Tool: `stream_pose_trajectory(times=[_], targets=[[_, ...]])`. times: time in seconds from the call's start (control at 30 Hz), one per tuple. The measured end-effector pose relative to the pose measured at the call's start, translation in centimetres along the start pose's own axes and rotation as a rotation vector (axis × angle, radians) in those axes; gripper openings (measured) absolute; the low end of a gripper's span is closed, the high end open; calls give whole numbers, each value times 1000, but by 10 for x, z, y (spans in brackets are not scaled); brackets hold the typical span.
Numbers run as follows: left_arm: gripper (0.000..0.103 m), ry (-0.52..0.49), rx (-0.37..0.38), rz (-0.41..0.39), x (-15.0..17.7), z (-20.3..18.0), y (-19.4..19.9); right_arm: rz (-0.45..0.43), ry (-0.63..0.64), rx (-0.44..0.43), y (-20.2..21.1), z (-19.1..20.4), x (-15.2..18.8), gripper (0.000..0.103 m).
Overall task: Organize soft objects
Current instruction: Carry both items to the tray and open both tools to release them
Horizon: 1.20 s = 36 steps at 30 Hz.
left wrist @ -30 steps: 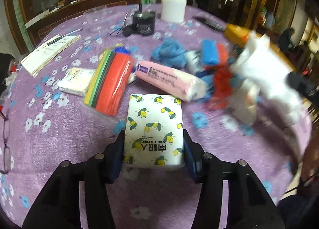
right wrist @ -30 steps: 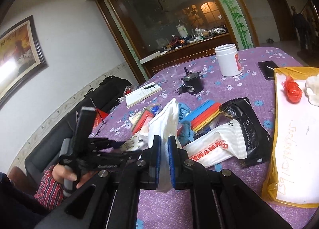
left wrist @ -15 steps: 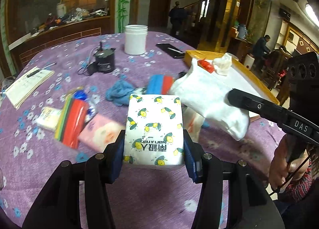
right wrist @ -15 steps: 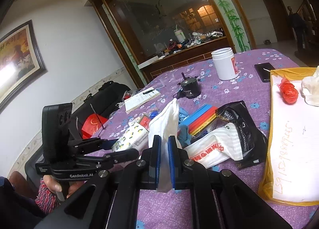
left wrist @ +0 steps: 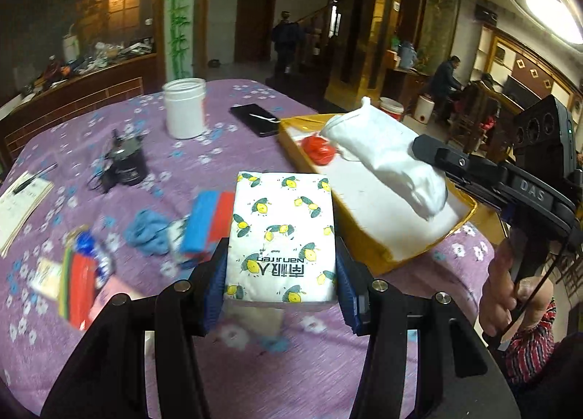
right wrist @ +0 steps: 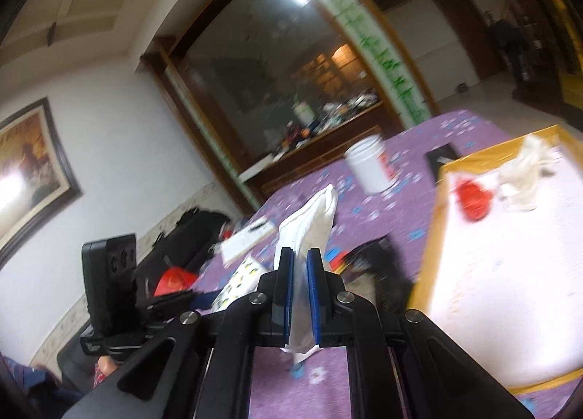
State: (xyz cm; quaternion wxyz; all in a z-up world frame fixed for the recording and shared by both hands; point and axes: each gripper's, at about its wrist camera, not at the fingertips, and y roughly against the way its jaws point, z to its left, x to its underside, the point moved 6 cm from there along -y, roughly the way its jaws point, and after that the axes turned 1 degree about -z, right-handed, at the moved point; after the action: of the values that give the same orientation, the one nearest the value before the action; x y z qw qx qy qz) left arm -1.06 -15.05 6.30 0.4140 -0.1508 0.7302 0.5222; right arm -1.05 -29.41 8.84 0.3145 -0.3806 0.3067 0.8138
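Tissues first: we hold the lemon-print tissue pack point(left wrist: 280, 237) in the left gripper point(left wrist: 280, 295), its jaws clenched on the pack's two long sides, lifted above the purple floral table point(left wrist: 328, 375) and just beside the near corner of the yellow tray point(left wrist: 419, 258). Our right gripper point(right wrist: 300, 295) has its jaws pinched tight on a white cloth bag point(right wrist: 309, 222), which hangs over the tray's white liner. A red soft item point(left wrist: 320, 150) and a crumpled white cloth point(right wrist: 524, 171) already lie at the tray's far end. We judge the step to be carrying both into the tray. To do it well, we should lower each onto bare liner before easing the jaws apart, keeping the pack level and clear of the rim. Sponges point(left wrist: 211, 222) and a blue rag point(left wrist: 149, 233) remain on the table.
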Motion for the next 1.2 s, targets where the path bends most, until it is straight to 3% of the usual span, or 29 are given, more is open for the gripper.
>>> stream_pose_trajectory(times=[0.2,0.47,0.8,1.0,1.2], targets=[[50,-39,40,23,-15,-33,-26,-67,-55,115,24,-40,-18,8],[50,-88,76,78,-35,-73,-73,-89,-119,259,41,-89,-28,8],[50,-88,65,213,-46,-96,-144,4,-180,467,43,-155,-38,8],[50,-84,40,253,-53,-103,-172,45,-176,528,33,-171,-43,8],[51,-18,49,299,-50,-95,-187,91,-150,575,19,-177,-43,8]])
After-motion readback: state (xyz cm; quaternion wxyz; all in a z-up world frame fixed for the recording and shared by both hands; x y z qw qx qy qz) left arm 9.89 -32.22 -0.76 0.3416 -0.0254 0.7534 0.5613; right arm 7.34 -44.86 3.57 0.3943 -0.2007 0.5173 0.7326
